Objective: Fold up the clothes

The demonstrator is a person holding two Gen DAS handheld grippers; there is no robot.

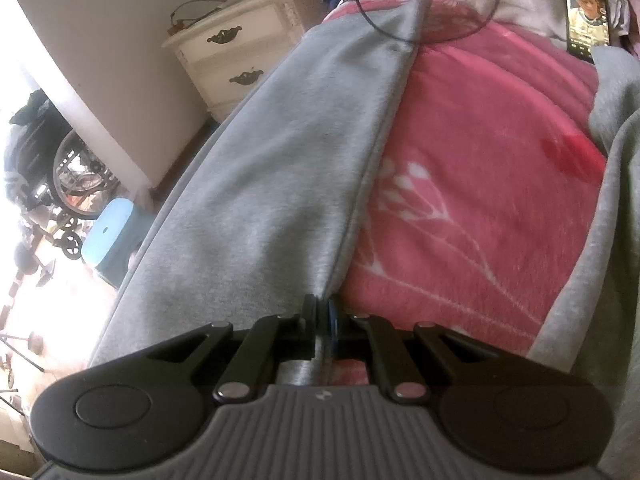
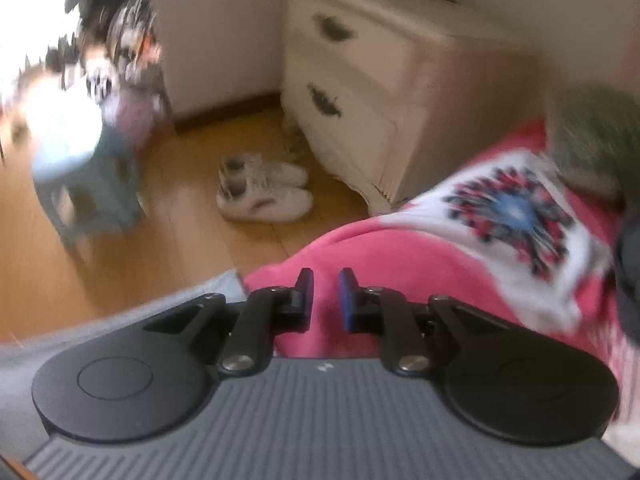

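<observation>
A grey sweatshirt-fabric garment (image 1: 288,152) lies stretched along the left side of a bed, over a pink blanket (image 1: 480,168) printed with white flowers. Its seamed edge runs from the far end of the bed straight down to the left gripper (image 1: 323,312), whose tongs are pressed together on that edge, pinching the cloth. The gripper points steeply down at the bed, and the garment fans away from it in a long, smooth panel.

More grey fabric (image 1: 600,240) curves up the right border of the left wrist view, cut off by the frame; whether it belongs to the same garment cannot be told.

The right gripper (image 2: 326,294) hovers over the blanket near the bed's edge, tilted down, its tongs slightly apart with nothing between them. A strip of grey cloth (image 2: 120,320) shows just left of it.

Between the two stretches of grey, the blanket lies bare. A thin black cable (image 1: 400,34) loops across the garment's far end, and a phone (image 1: 586,16) with a lit screen rests near the far right corner.

Beyond the bed's left edge stand a cream nightstand (image 1: 240,48), a blue stool (image 1: 114,228) and what appears to be a wheelchair (image 1: 72,176) in glare. The right wrist view is blurred; a pair of white sneakers (image 2: 264,192) sits on the wood floor (image 2: 180,260) by the nightstand, and a white patterned patch (image 2: 508,216) lies on the blanket.
</observation>
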